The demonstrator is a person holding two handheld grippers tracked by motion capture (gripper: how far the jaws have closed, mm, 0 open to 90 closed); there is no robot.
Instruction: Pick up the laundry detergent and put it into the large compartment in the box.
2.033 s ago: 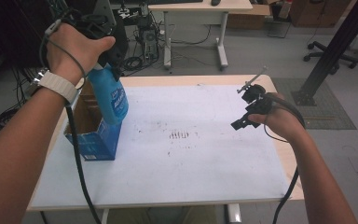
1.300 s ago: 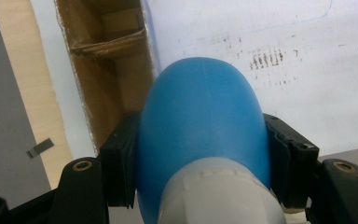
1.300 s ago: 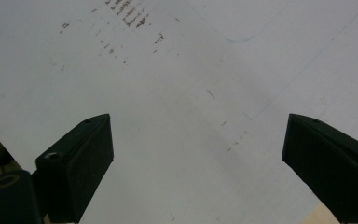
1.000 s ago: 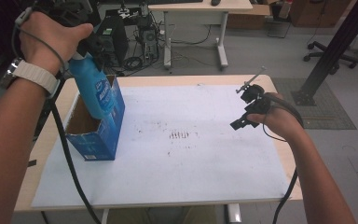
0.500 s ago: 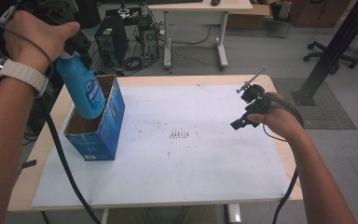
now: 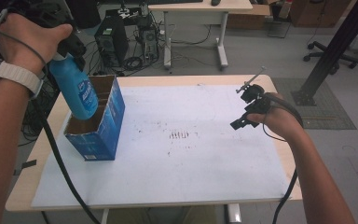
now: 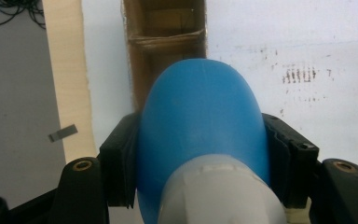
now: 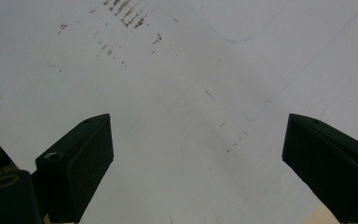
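Left gripper clamps a blue bottle, its base dipping into the near compartment of the cardboard box; right gripper hangs open.

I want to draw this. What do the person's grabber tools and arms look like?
Both grippers, left and right, have chunky black jaws with small round screw holes. A black cable trails from each. The arms are bare, with a pale watch strap on the left wrist.

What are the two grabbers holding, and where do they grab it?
The left gripper holds the blue bottle by its upper body, just below the pale neck, jaws clamped on both sides. The right gripper holds nothing; its jaws stand wide open.
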